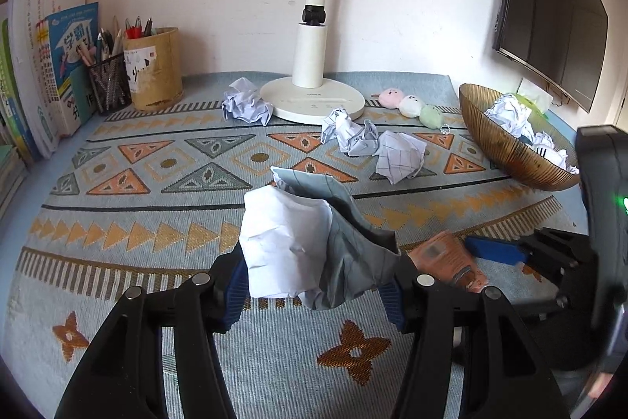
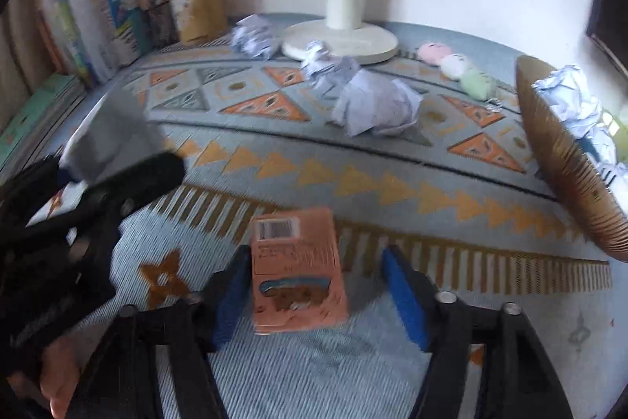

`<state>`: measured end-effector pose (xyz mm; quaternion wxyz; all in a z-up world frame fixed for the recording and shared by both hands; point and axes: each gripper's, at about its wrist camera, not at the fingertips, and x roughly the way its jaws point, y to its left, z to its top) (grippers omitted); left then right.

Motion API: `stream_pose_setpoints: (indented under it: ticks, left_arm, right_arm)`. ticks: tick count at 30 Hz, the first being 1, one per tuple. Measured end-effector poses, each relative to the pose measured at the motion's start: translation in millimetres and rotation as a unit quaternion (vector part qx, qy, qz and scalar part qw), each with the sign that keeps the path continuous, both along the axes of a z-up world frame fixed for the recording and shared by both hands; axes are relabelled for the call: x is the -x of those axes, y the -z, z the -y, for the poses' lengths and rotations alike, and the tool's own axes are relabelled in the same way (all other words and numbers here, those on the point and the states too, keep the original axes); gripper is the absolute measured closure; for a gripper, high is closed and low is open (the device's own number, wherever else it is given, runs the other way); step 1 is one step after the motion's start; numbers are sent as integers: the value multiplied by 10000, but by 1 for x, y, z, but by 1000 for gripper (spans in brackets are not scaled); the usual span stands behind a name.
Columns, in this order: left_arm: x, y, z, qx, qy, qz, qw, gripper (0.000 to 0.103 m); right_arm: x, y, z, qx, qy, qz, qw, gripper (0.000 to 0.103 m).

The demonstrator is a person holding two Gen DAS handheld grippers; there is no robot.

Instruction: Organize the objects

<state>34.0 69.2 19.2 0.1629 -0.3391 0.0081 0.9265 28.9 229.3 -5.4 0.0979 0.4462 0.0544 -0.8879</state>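
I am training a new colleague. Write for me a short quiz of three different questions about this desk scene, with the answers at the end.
1. True or false: the left gripper holds a crumpled sheet of paper.
2. Multiple choice: what lies between the fingers of the right gripper? A) a pen B) an orange box C) a plush toy
3. Short answer: where have some paper balls already been collected?

Key
1. True; both pads press on it.
2. B, the orange box. Only the left pad seems to touch it; a gap shows on the right.
3. In the brown ribbed bowl; three more paper balls lie near the lamp base.
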Motion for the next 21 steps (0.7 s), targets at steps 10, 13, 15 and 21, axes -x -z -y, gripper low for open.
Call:
stream_pose_setpoints:
  ticks: [10, 13, 15, 21]
  left_arm:
    - [0, 1, 1, 4, 1, 23, 10000, 49]
    - [1, 1, 1, 3, 5, 33, 10000, 49]
    - [1, 1, 2, 6, 12, 36, 10000, 49]
    - [1, 0, 2, 2, 16, 38, 10000, 49]
  right_arm:
    - [-12, -11, -40, 1049, 544, -90, 9930, 46]
    - [-20, -16, -48, 1142, 660, -287, 9908, 32]
    - [-21, -17, -46, 1201, 540, -316, 9908, 32]
    - [-25, -15, -21, 622, 396, -443, 9963, 32]
